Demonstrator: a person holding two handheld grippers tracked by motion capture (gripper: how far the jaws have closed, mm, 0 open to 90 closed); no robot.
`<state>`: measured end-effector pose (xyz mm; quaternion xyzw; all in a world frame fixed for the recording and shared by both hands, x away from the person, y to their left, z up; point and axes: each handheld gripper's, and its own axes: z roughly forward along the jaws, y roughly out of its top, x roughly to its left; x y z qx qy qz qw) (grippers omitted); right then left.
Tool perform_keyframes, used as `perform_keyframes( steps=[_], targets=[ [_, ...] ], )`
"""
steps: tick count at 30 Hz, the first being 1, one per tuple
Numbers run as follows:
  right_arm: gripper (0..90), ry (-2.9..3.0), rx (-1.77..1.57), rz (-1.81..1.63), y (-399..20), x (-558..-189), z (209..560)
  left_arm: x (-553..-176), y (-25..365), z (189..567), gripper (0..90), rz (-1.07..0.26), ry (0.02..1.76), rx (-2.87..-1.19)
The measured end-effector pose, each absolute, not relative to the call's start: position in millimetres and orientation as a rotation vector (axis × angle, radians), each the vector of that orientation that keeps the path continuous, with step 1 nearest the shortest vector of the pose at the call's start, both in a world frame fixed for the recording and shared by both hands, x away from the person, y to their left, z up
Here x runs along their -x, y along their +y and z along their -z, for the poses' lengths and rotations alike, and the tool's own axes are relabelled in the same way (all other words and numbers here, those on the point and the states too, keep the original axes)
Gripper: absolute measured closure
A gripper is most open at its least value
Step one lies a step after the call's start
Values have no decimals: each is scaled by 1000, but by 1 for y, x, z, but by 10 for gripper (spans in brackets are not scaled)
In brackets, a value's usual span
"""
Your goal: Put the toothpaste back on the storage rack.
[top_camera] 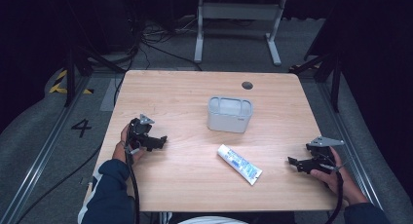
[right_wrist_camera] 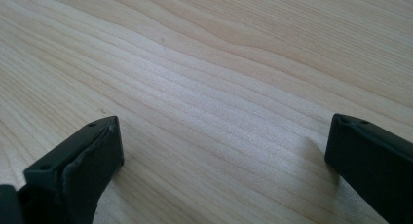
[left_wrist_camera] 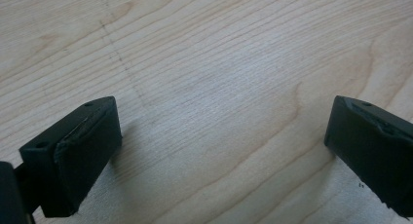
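The left gripper (top_camera: 157, 142) sits at the lower left of the high view, low over the table (top_camera: 185, 92), its jaws spread wide with nothing between them; its own view shows bare wood grain between the two black pads (left_wrist_camera: 78, 151). The right gripper (top_camera: 294, 162) rests at the lower right of the high view, pointing inward, and its jaws also stand wide apart over bare wood, with one pad (right_wrist_camera: 83, 170) low at the left of its own view.

Between the two, a little below the middle of the high view, lies the tube (top_camera: 239, 164), flat on the table and slanted from upper left to lower right. It is nearer the right gripper than the left, apart from both. It is white with blue and green print, a rounded cap end at the upper left and a flat crimped end at the lower right.

It is probably light and soft-walled, so it would dent under a hard squeeze, and the smooth skin may slip. The firmest hold is likely across the body near the cap end, where it is thickest and stiffest.

Above the tube, near the centre of the frame, stands a grey bin (top_camera: 229, 114), upright and open-topped, well apart from the tube.
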<state>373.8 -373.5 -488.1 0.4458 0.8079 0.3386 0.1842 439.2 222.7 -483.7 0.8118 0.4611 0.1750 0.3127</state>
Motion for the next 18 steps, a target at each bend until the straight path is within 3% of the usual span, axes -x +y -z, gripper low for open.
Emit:
perform_keyframes(
  steps=[13, 18],
  targets=[
    [6, 2279, -1256, -956, -372, -374, 488, -440, 219, 483, 0, -451, 1205, -2152],
    [6, 2279, -1255, -957, -372, -372, 488, -439, 215, 480, 4, -394, 1128, -2229]
  ],
)
